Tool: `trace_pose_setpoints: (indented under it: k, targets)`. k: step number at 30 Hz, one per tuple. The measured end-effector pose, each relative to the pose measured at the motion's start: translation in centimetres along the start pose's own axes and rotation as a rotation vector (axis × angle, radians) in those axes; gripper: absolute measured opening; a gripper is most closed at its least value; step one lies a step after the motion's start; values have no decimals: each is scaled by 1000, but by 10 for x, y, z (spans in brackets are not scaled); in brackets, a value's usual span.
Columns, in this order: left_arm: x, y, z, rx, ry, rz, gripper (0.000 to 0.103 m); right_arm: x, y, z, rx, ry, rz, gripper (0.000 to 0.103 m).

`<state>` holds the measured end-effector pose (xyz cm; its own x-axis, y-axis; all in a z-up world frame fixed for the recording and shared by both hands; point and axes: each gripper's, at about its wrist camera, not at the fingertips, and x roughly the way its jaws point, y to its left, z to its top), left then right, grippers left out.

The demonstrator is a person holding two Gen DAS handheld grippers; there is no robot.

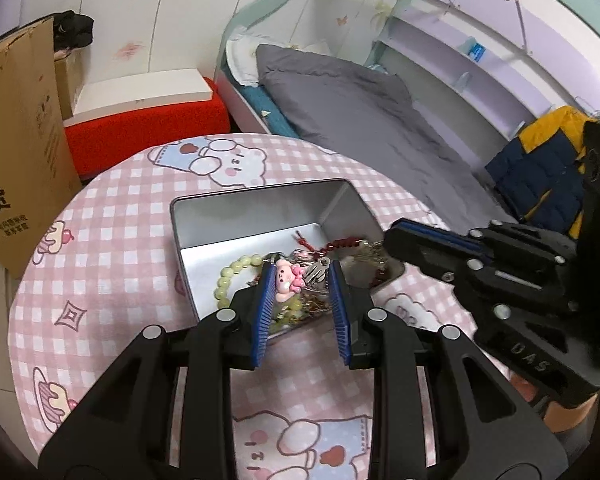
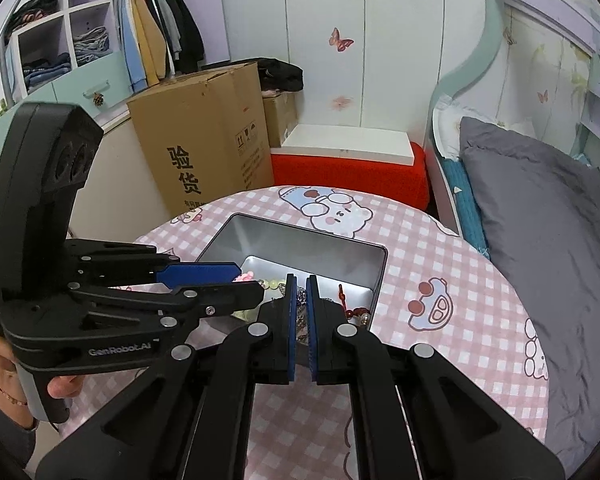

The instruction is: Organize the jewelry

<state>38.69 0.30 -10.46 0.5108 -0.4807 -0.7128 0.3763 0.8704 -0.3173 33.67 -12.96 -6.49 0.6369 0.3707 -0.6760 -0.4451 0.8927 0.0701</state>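
- The jewelry sits in a silver tin box (image 1: pixel 260 216) with no lid on it. The box is near the middle of a round table (image 1: pixel 112 240).
- Inside the box is one bracelet of pale green beads (image 1: pixel 236 268), at about 9 o'clock in the box.
- One string of dark red beads (image 1: pixel 346 245) lies toward 3 o'clock, with a red cord beside it.
- In the middle lies a shiny tangle of silver and gold chains. They are too mixed up to count.
- One pink bunny charm (image 1: pixel 286 280) sits between the pads of the left gripper (image 1: pixel 300 280). It touches the left pad. I cannot tell if the gripper is squeezing it or just hanging over it.
- The right gripper (image 2: pixel 301 300) is closed tight, with a thin silver chain (image 2: pixel 300 300) in the small gap between its pads.
- There are two grippers, both over the box. A hand (image 2: pixel 60 386) holds the left one.
- The table has a pink checked cloth with bears and cakes on it.
- At 12 o'clock past the table are a red stool (image 2: pixel 348 172) and a big cardboard box (image 2: pixel 204 136).
- A bed with a gray blanket (image 2: pixel 540 220) is at 3 o'clock.
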Motion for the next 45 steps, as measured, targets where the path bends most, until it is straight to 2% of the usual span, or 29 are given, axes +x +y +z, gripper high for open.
trace_pose_setpoints:
  k: [9,19,20,21,23,31,36,39,41,43,45]
  targets:
    - [11,1,-1,23,11,74,27,-3,-1,4,0,-9,1,3]
    - [16,0,-1,18,16,99,29,0,-5,6,11,-15,-1,3]
    - [16,0,-1,15,16,101,35,0,-6,6,16,-11,4,3]
    - [14,-1,0,19,6,96,48,1,-6,6,19,-12,5,3]
    - [11,-3,0,24,-11,92,56,2,-7,7,24,-10,6,3]
    - [0,-9,-2,33,-25,103,56,-4,-11,11,54,-41,18,3]
    - [-16,-17,-6,45,-58,135,65,-15,-11,14,76,-83,36,5]
    - [-30,-21,-9,52,-93,176,67,-25,-10,14,77,-104,29,11]
    - [-43,-25,-12,60,-126,215,70,-33,-10,15,78,-119,29,21]
    - [-61,-31,-18,71,-175,268,73,-47,-6,13,70,-148,12,27]
    - [-80,-37,-25,77,-220,300,80,-64,-2,9,64,-178,-1,34]
